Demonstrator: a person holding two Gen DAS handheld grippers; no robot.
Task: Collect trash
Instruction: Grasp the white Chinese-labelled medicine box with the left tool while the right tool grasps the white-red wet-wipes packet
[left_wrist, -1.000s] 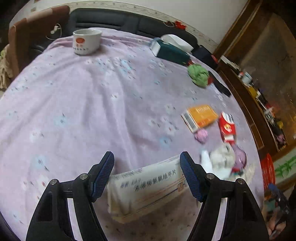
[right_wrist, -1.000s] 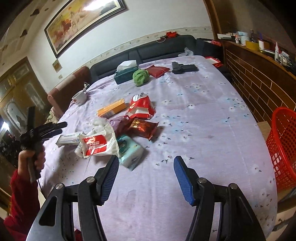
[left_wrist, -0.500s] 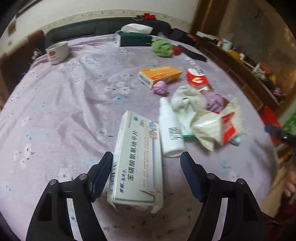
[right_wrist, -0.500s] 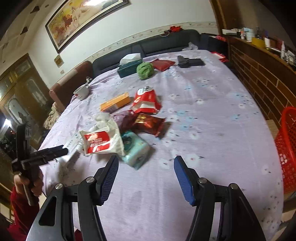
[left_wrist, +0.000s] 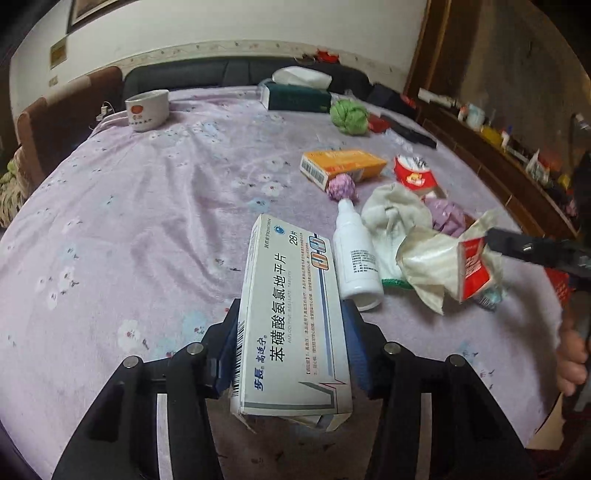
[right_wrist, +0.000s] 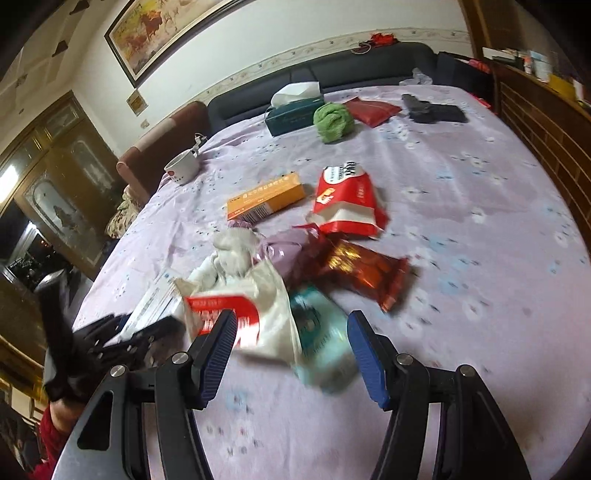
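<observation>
A long white medicine box (left_wrist: 291, 314) lies lengthwise between the pads of my left gripper (left_wrist: 291, 310). Its jaws are closing and both blue pads touch the box's sides. Beside the box lie a white bottle (left_wrist: 356, 254) and a crumpled white-and-red wrapper (left_wrist: 443, 266). My right gripper (right_wrist: 291, 321) stands open just above the tablecloth. The white-and-red wrapper (right_wrist: 251, 314) and a teal wipes pack (right_wrist: 321, 339) lie in front of its fingers, with nothing gripped. The left gripper (right_wrist: 122, 339) on the box shows at the lower left of the right wrist view.
More litter covers the lilac tablecloth (left_wrist: 147, 221): an orange box (right_wrist: 266, 201), a red-and-white pack (right_wrist: 347, 203) and a shiny red packet (right_wrist: 365, 273). Farther back are a green cloth ball (right_wrist: 332, 120), a tissue box (right_wrist: 291, 114) and a cup (left_wrist: 147, 109).
My left gripper swung along the white box and its jaws closed onto the box's sides. My right gripper moved forward to the wrapper and the teal pack, jaws unchanged.
</observation>
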